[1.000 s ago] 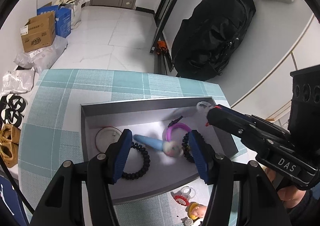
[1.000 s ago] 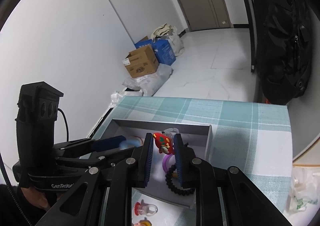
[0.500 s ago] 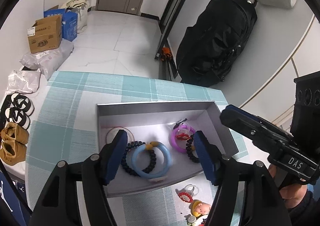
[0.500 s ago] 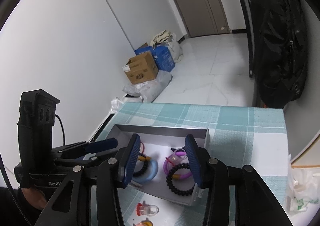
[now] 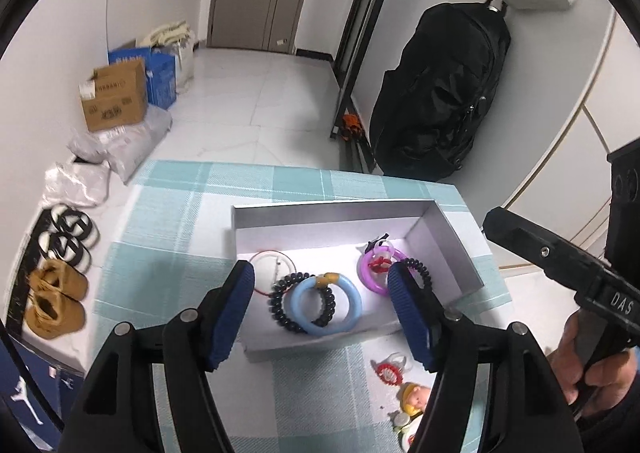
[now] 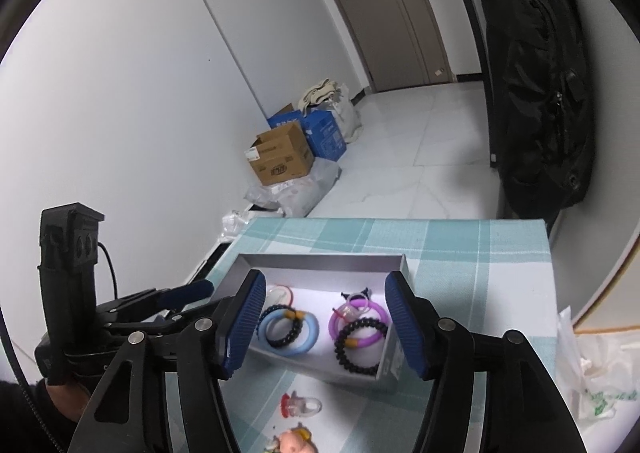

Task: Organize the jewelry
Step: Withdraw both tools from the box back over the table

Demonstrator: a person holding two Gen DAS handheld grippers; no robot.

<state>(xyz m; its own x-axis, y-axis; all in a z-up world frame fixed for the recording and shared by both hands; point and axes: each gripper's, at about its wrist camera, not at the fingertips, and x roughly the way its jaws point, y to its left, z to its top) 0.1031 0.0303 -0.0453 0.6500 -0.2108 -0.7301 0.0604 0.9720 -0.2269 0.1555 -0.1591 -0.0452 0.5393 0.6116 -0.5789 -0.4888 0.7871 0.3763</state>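
A grey box (image 5: 452,237) (image 6: 390,369) sits on the teal plaid table. Inside lie a light blue bangle (image 5: 352,295) (image 6: 310,337) over a black bead bracelet (image 5: 280,309) (image 6: 276,341), a purple bangle (image 5: 370,281) (image 6: 376,311) with a red ring, and a second black bead bracelet (image 6: 356,349). My left gripper (image 5: 320,309) is open and empty above the box's near side. My right gripper (image 6: 324,327) is open and empty, also above the box. A red clear ring (image 5: 390,367) (image 6: 298,405) and a small doll charm (image 5: 412,405) (image 6: 294,439) lie on the cloth in front of the box.
The table's far edge (image 5: 280,167) drops to a white tiled floor with cardboard boxes (image 5: 114,99), shoes (image 5: 54,297) and a black backpack (image 5: 436,93). A plastic bag (image 6: 592,373) lies at the table's right side.
The blue bangle dropped from my left gripper into the box. My right gripper opened and released the red ring into the box. Both grippers pulled back and up.
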